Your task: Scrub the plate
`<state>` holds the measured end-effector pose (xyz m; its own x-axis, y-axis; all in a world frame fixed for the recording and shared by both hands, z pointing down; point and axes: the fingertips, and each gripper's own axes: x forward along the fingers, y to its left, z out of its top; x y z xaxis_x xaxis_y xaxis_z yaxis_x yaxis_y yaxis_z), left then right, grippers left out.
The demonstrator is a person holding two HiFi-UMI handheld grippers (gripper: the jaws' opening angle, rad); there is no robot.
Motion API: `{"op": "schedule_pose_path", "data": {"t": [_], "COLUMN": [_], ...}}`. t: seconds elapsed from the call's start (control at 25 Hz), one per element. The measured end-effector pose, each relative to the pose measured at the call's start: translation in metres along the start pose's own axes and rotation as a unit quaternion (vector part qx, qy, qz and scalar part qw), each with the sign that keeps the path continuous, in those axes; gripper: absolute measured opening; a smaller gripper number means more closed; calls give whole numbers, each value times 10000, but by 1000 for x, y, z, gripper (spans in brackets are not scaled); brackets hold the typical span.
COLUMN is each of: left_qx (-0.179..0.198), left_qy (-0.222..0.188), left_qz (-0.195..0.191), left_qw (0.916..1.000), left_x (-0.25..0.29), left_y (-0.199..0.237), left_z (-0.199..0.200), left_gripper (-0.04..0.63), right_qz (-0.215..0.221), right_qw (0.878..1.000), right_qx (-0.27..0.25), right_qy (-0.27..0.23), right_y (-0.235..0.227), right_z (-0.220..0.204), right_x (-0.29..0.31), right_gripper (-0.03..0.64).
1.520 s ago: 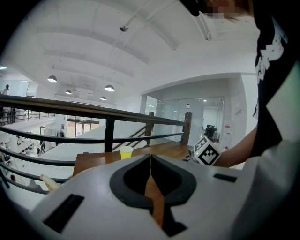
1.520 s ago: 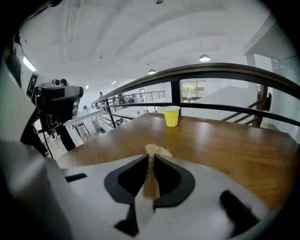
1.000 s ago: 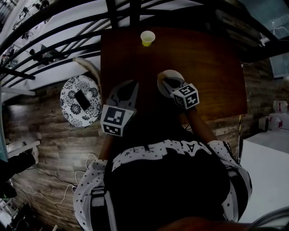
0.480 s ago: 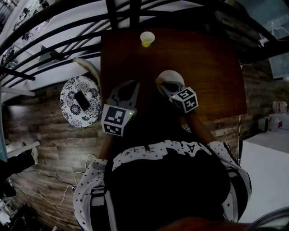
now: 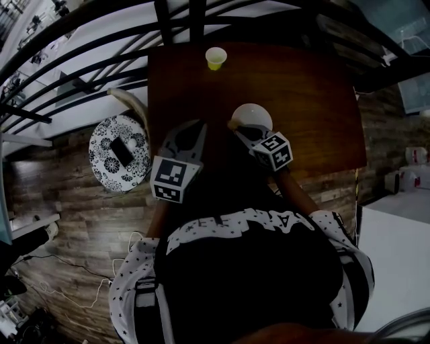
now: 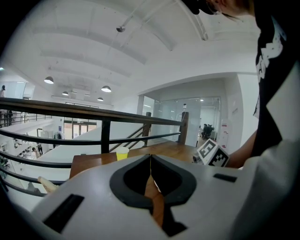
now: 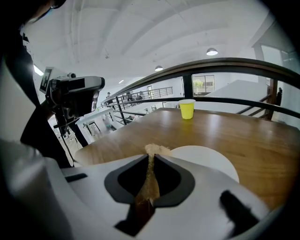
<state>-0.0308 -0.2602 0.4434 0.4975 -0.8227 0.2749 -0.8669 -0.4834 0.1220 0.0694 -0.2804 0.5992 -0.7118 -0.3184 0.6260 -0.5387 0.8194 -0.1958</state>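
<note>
A white plate [image 5: 252,114] [image 7: 206,161] lies on the brown wooden table [image 5: 309,101], near the person's side. My right gripper [image 5: 240,129] [image 7: 151,158] hangs at the plate's near left edge, shut on a thin tan scrub pad [image 7: 156,149] whose frayed end pokes out past the tips, right at the plate's rim. My left gripper [image 5: 199,127] [image 6: 150,158] is held over the table's left front, to the left of the plate. It is shut, with nothing between its jaws. The right gripper's marker cube [image 6: 212,153] shows in the left gripper view.
A yellow cup [image 5: 216,58] [image 7: 187,109] [image 6: 122,152] stands at the table's far edge, in front of a black railing [image 5: 181,17]. A round patterned stool [image 5: 121,149] sits on the floor at the left. A camera rig [image 7: 70,91] stands off the table's left side.
The right gripper has drawn back a little toward the person, so more of the plate shows. The left gripper has stayed where it was.
</note>
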Motion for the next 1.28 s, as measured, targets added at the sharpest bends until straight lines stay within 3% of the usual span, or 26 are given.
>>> {"op": "schedule_pose_path", "data": {"t": [0.76, 1.28], "left_qx": [33, 39], "left_qy": [16, 67], "left_qz": [-60, -90], "left_qw": [10000, 9999], "left_x": [1, 3], "left_y": [-4, -6], "left_z": [0, -2], "left_gripper": [14, 14], "right_qz": [350, 381], "right_qw": [9994, 9991], "right_qx": [-46, 116], "right_qy": [68, -170], "right_y": [28, 27], "right_z": [-4, 3], "right_x": [-3, -9], "right_gripper": [44, 44]}}
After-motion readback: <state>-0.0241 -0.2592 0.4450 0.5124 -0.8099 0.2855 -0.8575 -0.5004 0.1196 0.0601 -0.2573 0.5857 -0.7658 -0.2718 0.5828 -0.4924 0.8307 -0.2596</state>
